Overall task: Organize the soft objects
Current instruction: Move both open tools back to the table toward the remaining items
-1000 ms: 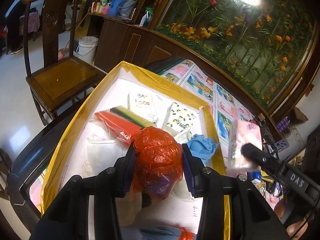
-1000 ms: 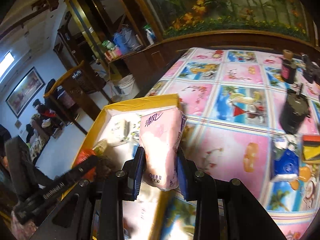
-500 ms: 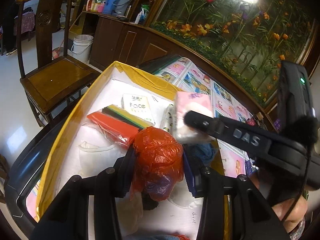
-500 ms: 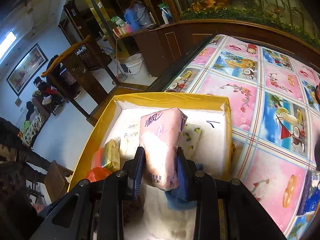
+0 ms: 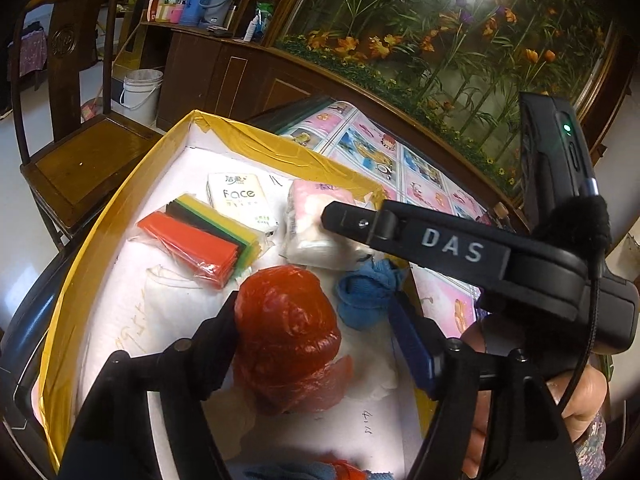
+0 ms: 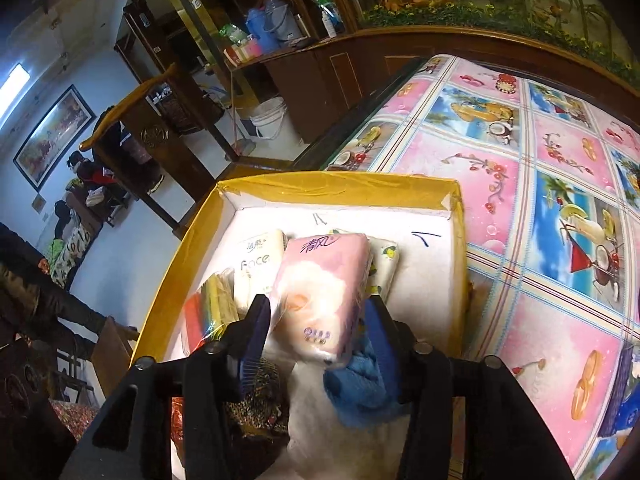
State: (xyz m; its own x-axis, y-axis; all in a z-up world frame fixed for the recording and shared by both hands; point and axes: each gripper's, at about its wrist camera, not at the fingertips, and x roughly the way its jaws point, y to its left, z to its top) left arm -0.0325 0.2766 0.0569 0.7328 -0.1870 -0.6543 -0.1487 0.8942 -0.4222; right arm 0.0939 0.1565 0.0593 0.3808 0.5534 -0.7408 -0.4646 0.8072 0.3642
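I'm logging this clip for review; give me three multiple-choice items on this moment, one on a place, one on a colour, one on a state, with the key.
1. Where does the pink tissue pack lie?
A. on the chair seat
B. in the yellow-rimmed box, between the right gripper jaws
C. on the patterned tablecloth

2. What colour is the crumpled plastic bag between the left gripper jaws?
A. red-orange
B. green
C. white

3. How does the left gripper stand to the bag?
A. clamped flat on it from both sides
C. far above the box, nothing between the jaws
B. jaws opening, a gap showing on the blue-pad side

Key: 1 B, the pack rests among the other packs inside the box. 2 A, the bag is plainly red-orange. 3 B, the blue pad stands clear of the bag.
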